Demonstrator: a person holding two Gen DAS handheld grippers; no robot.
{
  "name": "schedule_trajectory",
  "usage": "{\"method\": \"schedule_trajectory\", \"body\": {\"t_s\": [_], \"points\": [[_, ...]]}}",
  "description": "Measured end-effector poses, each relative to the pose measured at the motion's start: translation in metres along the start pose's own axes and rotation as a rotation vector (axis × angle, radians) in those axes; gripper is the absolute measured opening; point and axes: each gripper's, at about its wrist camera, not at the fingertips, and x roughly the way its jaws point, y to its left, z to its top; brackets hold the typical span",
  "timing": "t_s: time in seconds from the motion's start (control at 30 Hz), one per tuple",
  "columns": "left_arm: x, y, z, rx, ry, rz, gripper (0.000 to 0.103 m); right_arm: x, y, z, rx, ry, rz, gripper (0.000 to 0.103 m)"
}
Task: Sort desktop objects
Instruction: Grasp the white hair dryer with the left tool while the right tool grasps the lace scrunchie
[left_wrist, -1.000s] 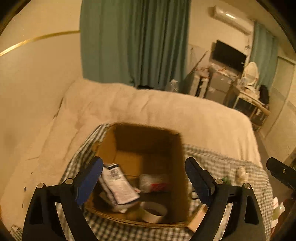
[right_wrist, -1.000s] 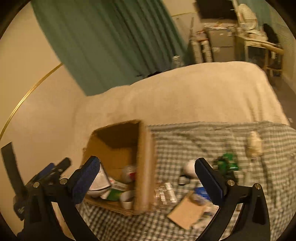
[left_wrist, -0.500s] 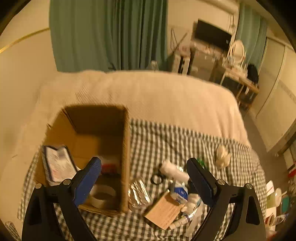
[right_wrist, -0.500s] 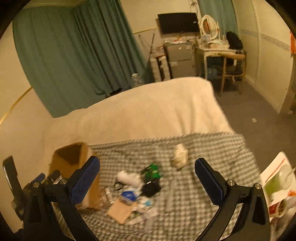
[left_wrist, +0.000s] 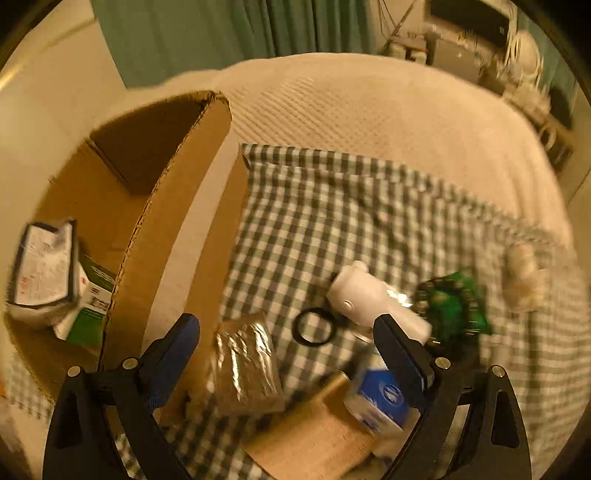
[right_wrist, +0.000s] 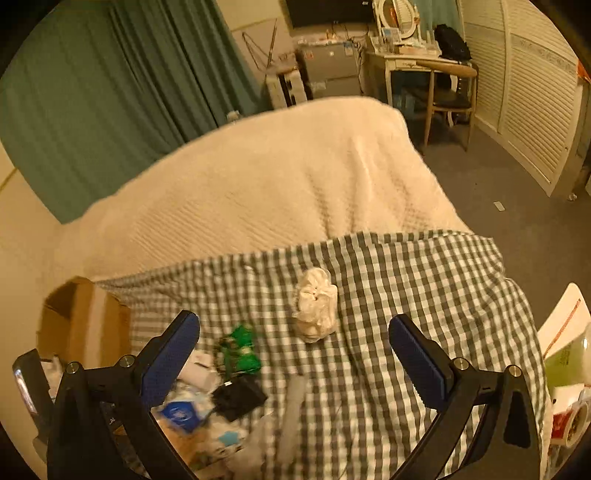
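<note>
A brown cardboard box (left_wrist: 173, 206) stands at the left on a green checked cloth (left_wrist: 332, 206) and holds a white packet (left_wrist: 40, 269) and a green-white carton (left_wrist: 88, 299). On the cloth lie a foil pouch (left_wrist: 245, 363), a black ring (left_wrist: 314, 326), a white bottle (left_wrist: 369, 295), a green packet (left_wrist: 456, 306), a blue-white box (left_wrist: 380, 398) and a brown card (left_wrist: 314, 443). My left gripper (left_wrist: 288, 358) is open and empty above the pouch and ring. My right gripper (right_wrist: 295, 354) is open and empty above the cloth (right_wrist: 406, 280), near a crumpled white tissue (right_wrist: 314, 306), the green packet (right_wrist: 240, 350) and a black object (right_wrist: 238, 397).
The cloth lies on a cream bed cover (right_wrist: 277, 177). Green curtains (right_wrist: 110, 81) hang behind. A desk and chair (right_wrist: 436, 81) stand at the far right. A white tray with a green cup (right_wrist: 565, 354) sits past the bed's right edge.
My left gripper has dropped lower and shifted right, off the box and over the loose items. My right gripper has moved closer to the cloth near the tissue. Both stay open.
</note>
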Motion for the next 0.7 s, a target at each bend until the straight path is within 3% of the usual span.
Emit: {"method": "schedule_trajectory", "body": {"t_s": [0.07, 0.17, 0.27, 0.4, 0.53, 0.63, 0.7], "points": [[0.007, -0.016, 0.002, 0.046, 0.023, -0.082, 0.097, 0.023, -0.003, 0.0, -0.026, 0.021, -0.004, 0.102], [0.007, -0.033, 0.003, 0.083, -0.006, -0.085, 0.097, 0.052, -0.006, -0.005, -0.058, 0.041, -0.023, 0.101], [0.025, -0.047, 0.0, 0.123, 0.044, -0.104, 0.097, 0.08, -0.013, -0.008, -0.055, 0.083, -0.019, 0.094], [0.052, -0.045, -0.006, 0.05, 0.142, -0.146, 0.097, 0.107, -0.023, -0.01, -0.008, 0.123, 0.0, 0.091], [0.069, -0.032, -0.003, -0.087, 0.197, -0.293, 0.089, 0.129, -0.025, -0.013, 0.004, 0.147, 0.015, 0.086], [0.079, -0.033, 0.004, -0.092, 0.223, -0.286, 0.086, 0.142, -0.027, -0.015, 0.042, 0.164, 0.036, 0.086], [0.084, -0.034, 0.006, -0.087, 0.235, -0.272, 0.076, 0.151, -0.028, -0.016, 0.052, 0.177, 0.047, 0.082]]}}
